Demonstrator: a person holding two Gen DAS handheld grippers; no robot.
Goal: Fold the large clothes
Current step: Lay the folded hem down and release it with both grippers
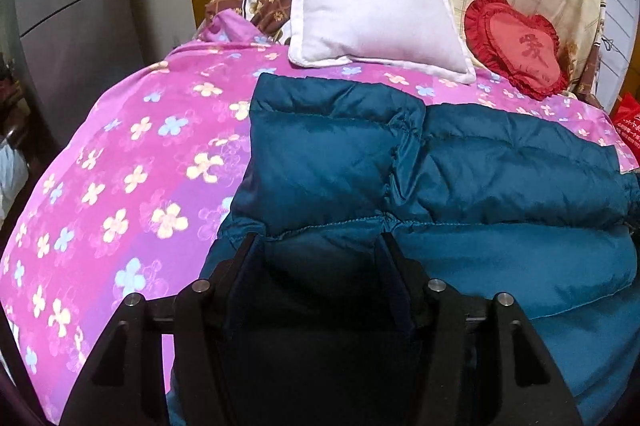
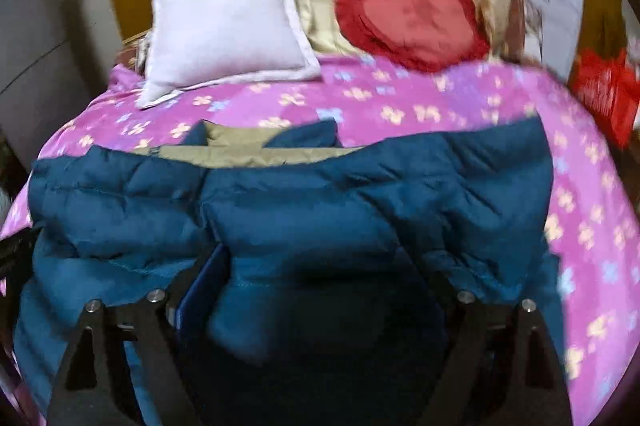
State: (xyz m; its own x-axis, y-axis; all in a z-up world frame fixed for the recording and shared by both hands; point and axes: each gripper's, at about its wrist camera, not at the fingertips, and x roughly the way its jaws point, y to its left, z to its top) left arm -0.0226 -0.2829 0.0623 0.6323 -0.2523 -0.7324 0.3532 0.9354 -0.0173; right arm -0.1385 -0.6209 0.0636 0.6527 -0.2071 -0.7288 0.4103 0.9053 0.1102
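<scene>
1. Jacket (image 1: 460,166): teal quilted puffer, lying flat across a pink flowered bedspread (image 1: 132,162). A white pillow (image 1: 372,14) and a red heart cushion (image 1: 520,50) sit beyond it at the head of the bed, clear of the jacket.
2. Right wrist view is motion-blurred. It shows the jacket (image 2: 320,202) spread wide, with a tan lining (image 2: 256,146) exposed along its far edge. Which part of the garment that edge is, I cannot tell.
3. Left gripper (image 1: 318,246): jaws part-way open, a puffy roll of jacket bulging up between them. The fabric fills the gap; whether the pads bite or only flank it, I cannot tell.
4. Right gripper (image 2: 332,266): jaws wide apart, a fold of jacket sitting between them. No pinch visible; reads as released.
5. Step in hand, my judgement: both grippers are at the near edge of the jacket, either setting down a fold or settling in for a fresh grab. The jacket looks already doubled in places, with seams overlapping near the middle in the left view.
6. Next move likely calls for a firm pinch through thick, springy padding on both sides at matching points, then an even lift and carry toward the pillows so the near edge lands square on the far one.
7. Risk: slick shell fabric may slip from a shallow grip.
</scene>
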